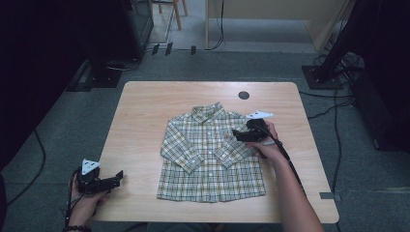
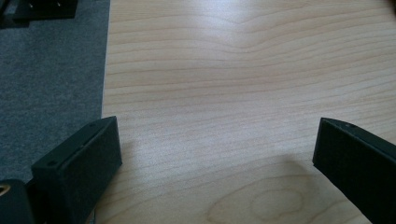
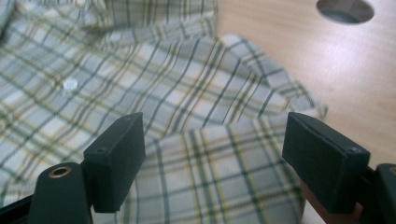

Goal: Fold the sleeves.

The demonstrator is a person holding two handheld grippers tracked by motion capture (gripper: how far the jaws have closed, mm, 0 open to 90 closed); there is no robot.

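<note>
Your right claw [image 1: 238, 135] hangs released over the right shoulder of the plaid shirt [image 1: 209, 157], jaws apart with cloth beneath them but nothing pinched, while your left claw [image 1: 117, 178] rests spread wide and empty over bare wood at the near left corner of the worktop [image 1: 145, 106]. The shirt lies face up mid-worktop, buttoned, both sleeves already crossed inward over the chest. By my reading the sleeve folds are done; the sides and the hem-to-collar fold remain.
</note>
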